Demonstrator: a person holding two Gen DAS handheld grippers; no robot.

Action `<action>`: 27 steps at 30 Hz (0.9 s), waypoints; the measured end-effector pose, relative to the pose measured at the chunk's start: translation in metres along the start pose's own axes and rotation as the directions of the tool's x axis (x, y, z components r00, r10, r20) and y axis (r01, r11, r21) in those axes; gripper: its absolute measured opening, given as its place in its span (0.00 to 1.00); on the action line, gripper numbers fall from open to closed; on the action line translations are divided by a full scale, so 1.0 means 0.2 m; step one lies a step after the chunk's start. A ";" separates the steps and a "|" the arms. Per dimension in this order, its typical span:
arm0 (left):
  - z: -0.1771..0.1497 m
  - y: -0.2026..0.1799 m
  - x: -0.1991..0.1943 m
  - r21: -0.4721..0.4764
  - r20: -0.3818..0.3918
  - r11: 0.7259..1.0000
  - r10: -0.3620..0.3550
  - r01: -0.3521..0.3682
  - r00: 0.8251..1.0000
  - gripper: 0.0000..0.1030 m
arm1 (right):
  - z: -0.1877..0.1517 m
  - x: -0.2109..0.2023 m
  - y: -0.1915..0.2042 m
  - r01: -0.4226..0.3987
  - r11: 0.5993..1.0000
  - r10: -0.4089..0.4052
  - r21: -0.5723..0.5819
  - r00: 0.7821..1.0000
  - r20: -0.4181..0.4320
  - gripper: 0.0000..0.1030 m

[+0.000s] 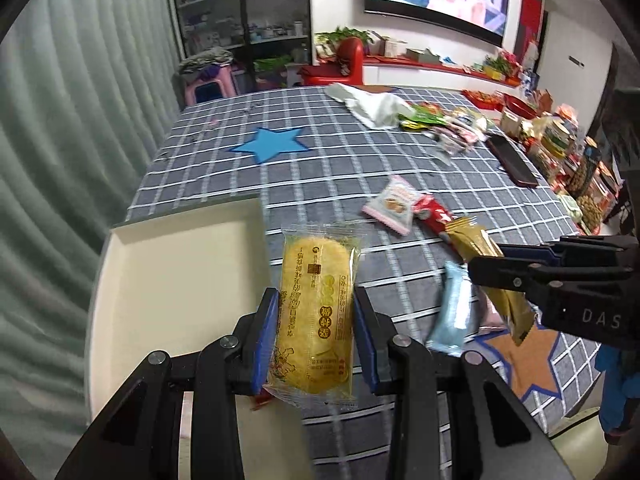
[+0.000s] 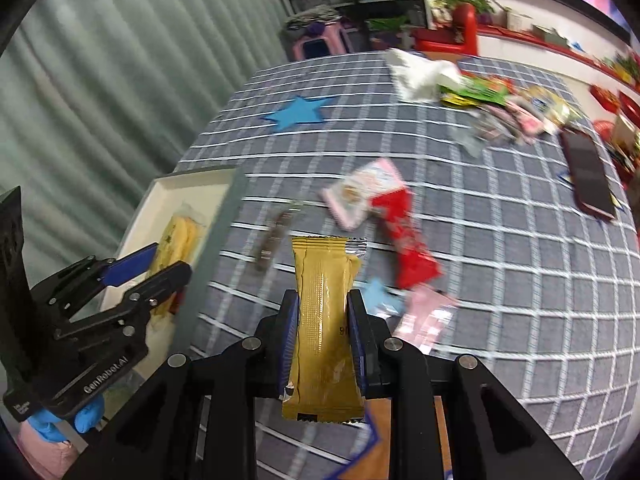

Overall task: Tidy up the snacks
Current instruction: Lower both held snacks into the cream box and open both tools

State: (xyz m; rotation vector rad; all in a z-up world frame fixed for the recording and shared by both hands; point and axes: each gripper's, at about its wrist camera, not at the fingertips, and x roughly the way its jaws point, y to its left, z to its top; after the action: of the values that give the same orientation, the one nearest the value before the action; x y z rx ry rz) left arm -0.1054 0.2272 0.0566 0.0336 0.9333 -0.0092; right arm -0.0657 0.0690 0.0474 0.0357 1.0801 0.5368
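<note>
**Two snacks held over the table**

Yellow cake (image 1: 316, 312) in a clear wrapper sits closest, pinched between the blue pads of the left gripper (image 1: 316, 340). Its jaws are closed in tight on the cake's sides, and the cake stands up out of them, off the table (image 1: 320, 168). Just behind and to the left of it is the white tray (image 1: 172, 280), which lies at the table's near left edge.

The right gripper (image 2: 323, 340) has its jaws squeezed onto a gold bar (image 2: 324, 320). The bar points up and away, also lifted off the table. A hand in a blue glove (image 2: 86, 420) holds the left gripper.

On the checked cloth past the gold bar lie a pink pack (image 2: 360, 194) and a red pack (image 2: 408, 240), touching each other near the middle of the table. A light blue pack (image 1: 452, 312) and a pale pink one (image 2: 426, 318) lie closer in, near the table's front edge. A small dark bar (image 2: 274, 242) lies between the tray and the gold bar, but it is blurry.

A blue star (image 1: 266, 142) is stuck on the cloth toward the far side. At the far right corner is a pile of more snacks (image 1: 444, 126) beside a white cloth (image 1: 372, 106). A dark phone (image 1: 512, 160) lies along the right edge.
</note>
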 end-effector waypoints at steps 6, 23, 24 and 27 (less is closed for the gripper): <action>-0.07 0.25 -0.03 -0.070 -0.016 0.996 0.049 -0.050 0.999 0.38 | 0.07 0.12 0.29 -0.048 0.996 0.046 -0.073 0.998 -0.035 0.25; -0.30 0.63 0.12 -0.135 -0.119 0.978 0.140 -0.156 0.983 0.49 | 0.17 0.53 0.86 -0.129 0.972 0.099 -0.194 0.982 -0.160 0.26; -0.30 0.62 0.13 -0.129 -0.115 0.979 0.142 -0.157 0.983 0.63 | 0.16 0.55 0.86 -0.113 0.973 0.079 -0.199 0.982 -0.174 0.28; -0.31 0.63 0.11 -0.147 -0.077 0.980 0.121 -0.131 0.990 0.78 | 0.15 0.54 0.81 -0.059 0.979 0.026 -0.196 0.986 -0.164 0.95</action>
State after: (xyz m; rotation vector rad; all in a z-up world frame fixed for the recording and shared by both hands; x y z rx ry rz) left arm -0.1402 0.3551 0.0052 -0.0479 0.9962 0.1816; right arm -0.0664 0.2642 0.0193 -0.1635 1.1795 0.6941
